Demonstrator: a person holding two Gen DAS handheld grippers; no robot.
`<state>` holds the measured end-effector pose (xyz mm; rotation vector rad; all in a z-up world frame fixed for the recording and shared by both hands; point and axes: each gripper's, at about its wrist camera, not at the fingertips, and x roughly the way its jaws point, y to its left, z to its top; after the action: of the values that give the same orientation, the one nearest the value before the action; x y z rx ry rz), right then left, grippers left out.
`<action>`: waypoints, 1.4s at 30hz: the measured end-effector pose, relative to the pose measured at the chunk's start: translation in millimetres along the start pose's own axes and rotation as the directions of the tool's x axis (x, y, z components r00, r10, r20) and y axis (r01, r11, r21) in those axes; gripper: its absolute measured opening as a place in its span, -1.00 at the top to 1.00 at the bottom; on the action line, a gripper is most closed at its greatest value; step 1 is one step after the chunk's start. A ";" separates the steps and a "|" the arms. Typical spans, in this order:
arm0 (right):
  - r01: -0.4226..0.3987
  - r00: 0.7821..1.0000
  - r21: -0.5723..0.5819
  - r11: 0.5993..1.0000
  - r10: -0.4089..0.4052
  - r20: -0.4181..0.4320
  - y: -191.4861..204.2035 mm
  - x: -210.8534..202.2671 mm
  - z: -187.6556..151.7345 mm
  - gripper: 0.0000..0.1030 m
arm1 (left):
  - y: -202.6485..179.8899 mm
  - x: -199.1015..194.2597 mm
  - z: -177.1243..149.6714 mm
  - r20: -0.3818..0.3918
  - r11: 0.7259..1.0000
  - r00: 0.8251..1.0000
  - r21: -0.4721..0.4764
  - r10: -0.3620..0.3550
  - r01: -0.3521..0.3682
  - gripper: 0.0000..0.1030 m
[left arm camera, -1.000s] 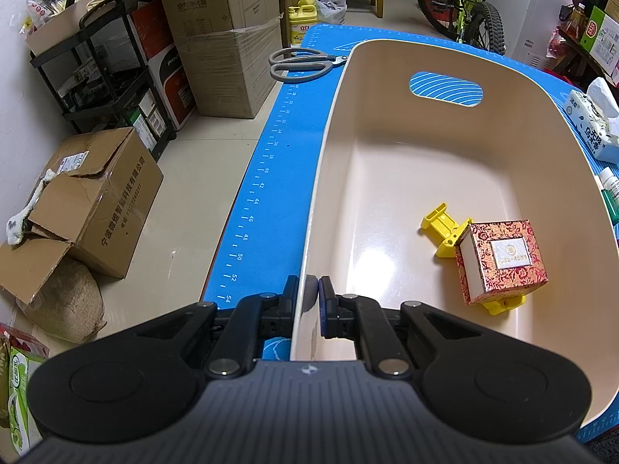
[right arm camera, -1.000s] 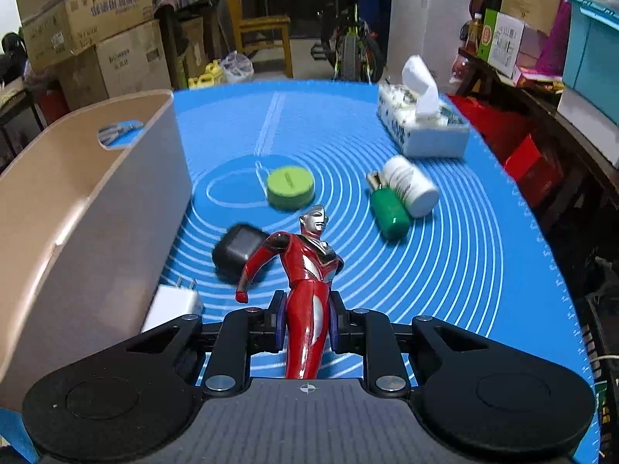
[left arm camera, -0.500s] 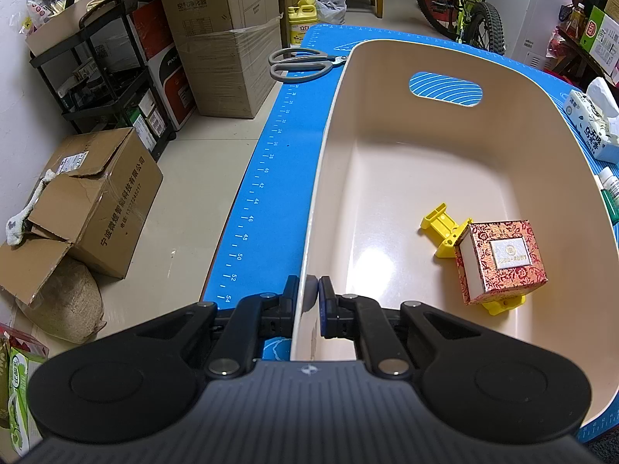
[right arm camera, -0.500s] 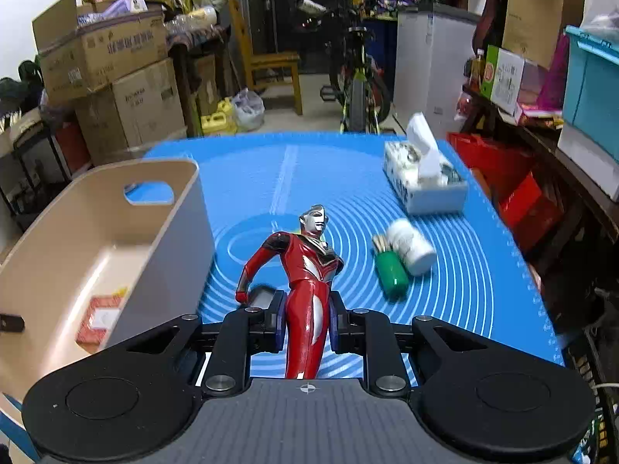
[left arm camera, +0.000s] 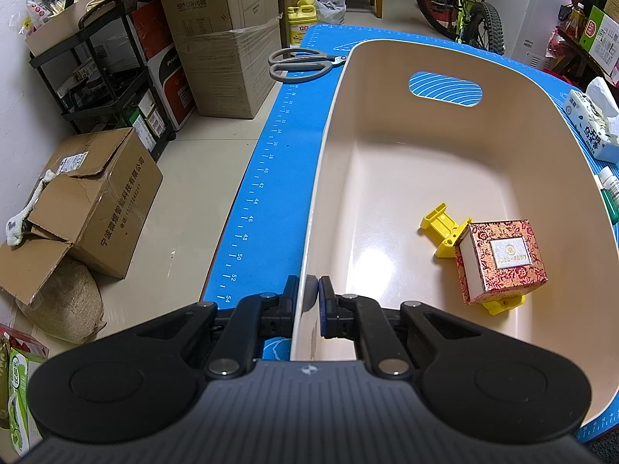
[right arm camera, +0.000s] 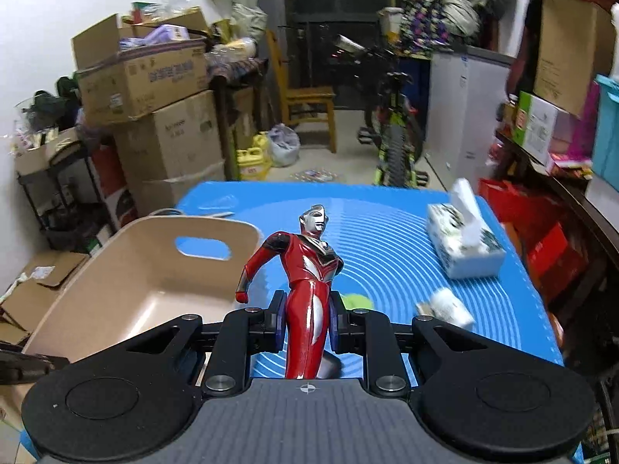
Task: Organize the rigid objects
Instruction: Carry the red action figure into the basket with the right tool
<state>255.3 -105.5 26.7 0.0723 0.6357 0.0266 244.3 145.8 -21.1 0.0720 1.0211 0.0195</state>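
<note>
Left hand-held gripper [left arm camera: 311, 301]: pinching the beige bin's [left arm camera: 325, 162] near rim. Right hand-held gripper [right arm camera: 307, 321]: clamped on the red-silver hero figure's [right arm camera: 309, 270] legs, above the desk [right arm camera: 387, 208]; feet hidden. Bin holds a patterned red box [left arm camera: 503, 261] half-covering a yellow plastic piece [left arm camera: 443, 226].

Black tongs [left arm camera: 308, 301] with blue pads, silver screws, ribbed grey housing.
</note>
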 end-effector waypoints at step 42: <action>-0.151 0.945 -0.324 0.934 0.041 -0.323 160.8 129.9 0.9 0.41 | -0.5 3.5 -0.5 -0.008 1.000 1.000 0.007 -0.004 0.004 0.77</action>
<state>360.0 60.8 -37.4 -0.2462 0.9362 0.2504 245.6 145.5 -24.4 0.0764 1.0294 0.0124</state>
